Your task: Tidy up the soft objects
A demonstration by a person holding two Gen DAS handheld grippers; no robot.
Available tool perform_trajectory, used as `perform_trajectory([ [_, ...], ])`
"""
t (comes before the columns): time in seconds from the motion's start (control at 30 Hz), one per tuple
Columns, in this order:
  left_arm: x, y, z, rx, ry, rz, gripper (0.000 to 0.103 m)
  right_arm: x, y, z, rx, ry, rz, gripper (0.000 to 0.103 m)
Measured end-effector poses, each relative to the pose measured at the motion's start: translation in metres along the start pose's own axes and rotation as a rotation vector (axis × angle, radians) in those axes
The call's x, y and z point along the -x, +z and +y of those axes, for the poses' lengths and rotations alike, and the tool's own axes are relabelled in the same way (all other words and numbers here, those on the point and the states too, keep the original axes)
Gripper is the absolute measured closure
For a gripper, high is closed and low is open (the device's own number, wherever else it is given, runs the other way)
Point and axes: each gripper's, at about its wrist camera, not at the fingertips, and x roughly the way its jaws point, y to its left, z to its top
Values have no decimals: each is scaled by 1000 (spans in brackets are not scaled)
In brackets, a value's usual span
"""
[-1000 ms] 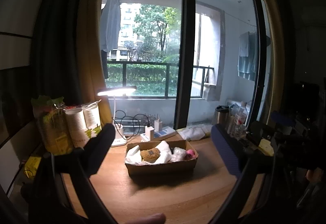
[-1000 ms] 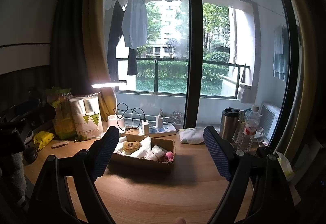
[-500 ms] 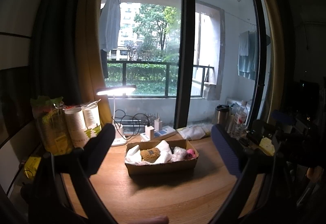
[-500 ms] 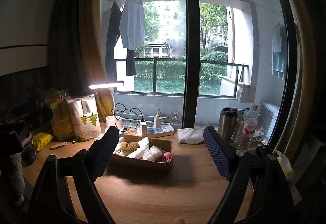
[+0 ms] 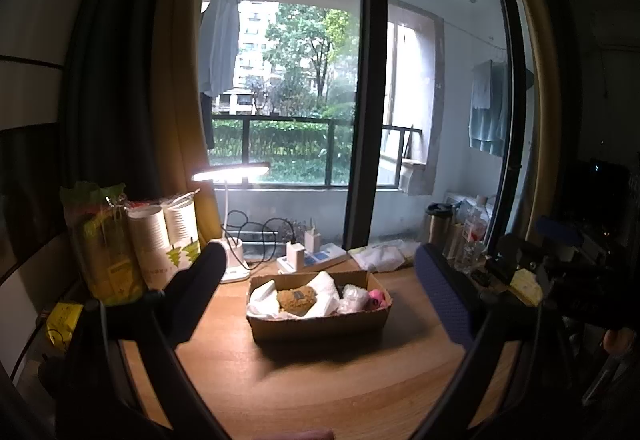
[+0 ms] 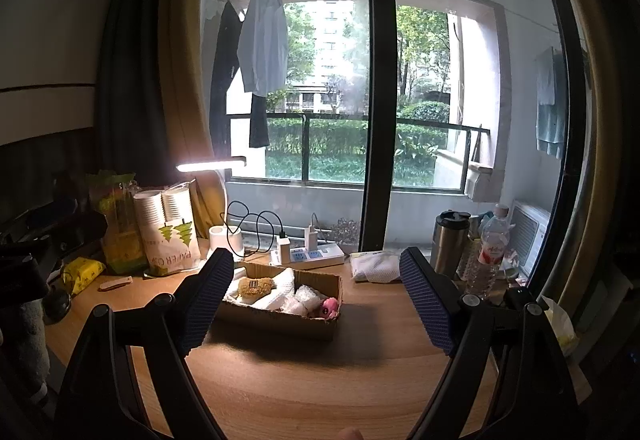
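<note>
A shallow cardboard box (image 5: 320, 324) (image 6: 280, 318) sits mid-desk. It holds a brown plush (image 5: 297, 298) (image 6: 254, 286), white cloths (image 5: 262, 298) (image 6: 280, 286), a bubble-wrap bundle (image 5: 352, 296) (image 6: 304, 300) and a small pink toy (image 5: 378, 298) (image 6: 329, 306). My left gripper (image 5: 320, 280) is open and empty, held back from the box. My right gripper (image 6: 316, 280) is open and empty, also short of the box. A folded white cloth (image 5: 380, 256) (image 6: 376, 264) lies on the desk behind the box.
A lit desk lamp (image 5: 230, 176), a paper-cup pack (image 6: 168, 228) and a snack bag (image 5: 102, 236) stand at the left. A power strip (image 6: 308, 254) lies behind the box. A thermos (image 6: 450, 240) and water bottle (image 6: 492, 244) stand at the right, before the window.
The right wrist view has shifted slightly, so the box sits a little further left and away. The left gripper has barely moved. Both grippers stay open.
</note>
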Motion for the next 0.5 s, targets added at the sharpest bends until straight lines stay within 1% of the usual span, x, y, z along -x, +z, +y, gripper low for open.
perform_trajectory([
  [0.5,0,0,0,-1,-2,1,7,-1,0,0,3,1,2,16],
])
